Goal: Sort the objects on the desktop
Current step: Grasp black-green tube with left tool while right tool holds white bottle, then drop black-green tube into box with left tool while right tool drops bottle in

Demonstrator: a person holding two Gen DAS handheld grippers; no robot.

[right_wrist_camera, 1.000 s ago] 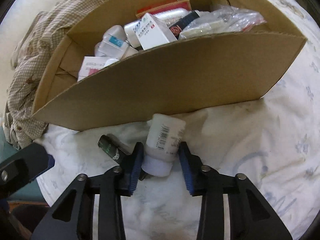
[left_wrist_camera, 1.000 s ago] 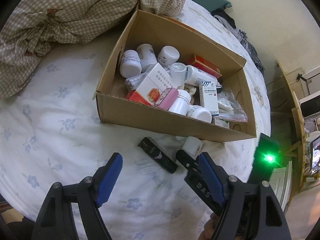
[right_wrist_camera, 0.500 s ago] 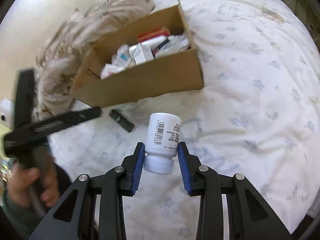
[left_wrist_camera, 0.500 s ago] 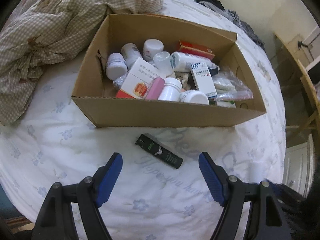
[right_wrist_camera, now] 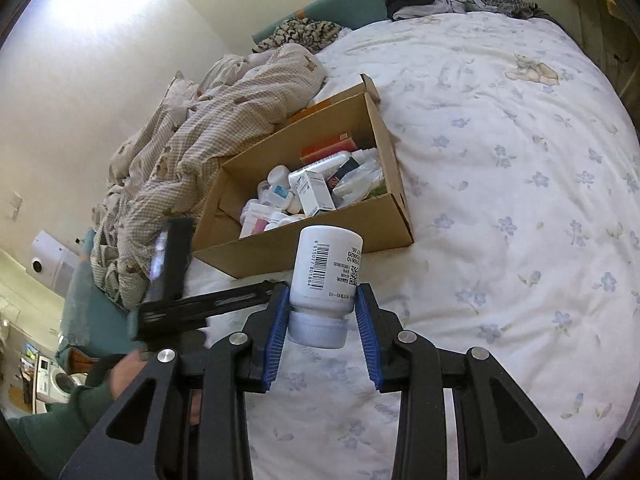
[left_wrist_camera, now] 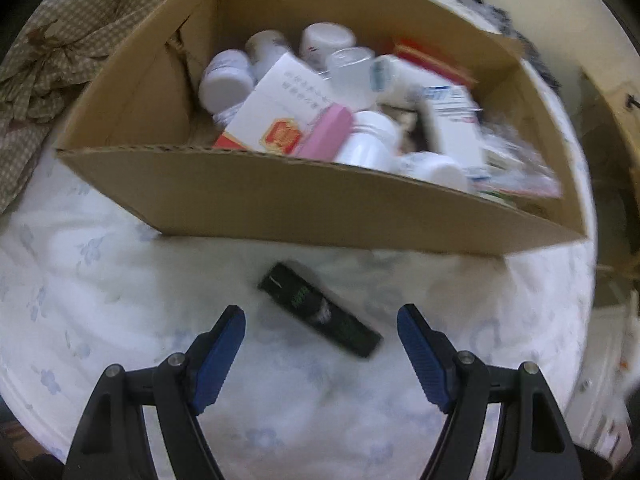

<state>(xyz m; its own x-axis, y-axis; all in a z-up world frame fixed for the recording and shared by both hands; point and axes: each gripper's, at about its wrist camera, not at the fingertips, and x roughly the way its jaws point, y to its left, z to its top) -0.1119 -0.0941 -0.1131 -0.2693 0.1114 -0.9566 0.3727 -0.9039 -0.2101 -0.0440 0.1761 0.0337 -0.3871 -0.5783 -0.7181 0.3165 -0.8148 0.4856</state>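
Two fingers of the right gripper clamp a white plastic bottle at its neck and lower body, holding it in the air above the bed. The bottle is a squat cylinder with a ribbed white cap, a barcode running up one side of its label and small printed text beside it. It is held upside down relative to the camera: the cap points back toward the gripper body, the flat base points away toward the cardboard box, and its long axis runs along the fingers, leaning slightly to the right at the far end.

The left gripper has its blue-padded fingers spread wide with nothing between them, hanging over the bed's flowered white sheet. Just ahead of them lies a slim black tube with green markings, flat on the sheet, its long axis running diagonally from upper left to lower right; it sits near the box's front wall but apart from it. This view is blurred.

The open box holds a jumble of white bottles, a white and red carton, a pink item and clear plastic packets. A checked quilt is bunched against the box's left side.
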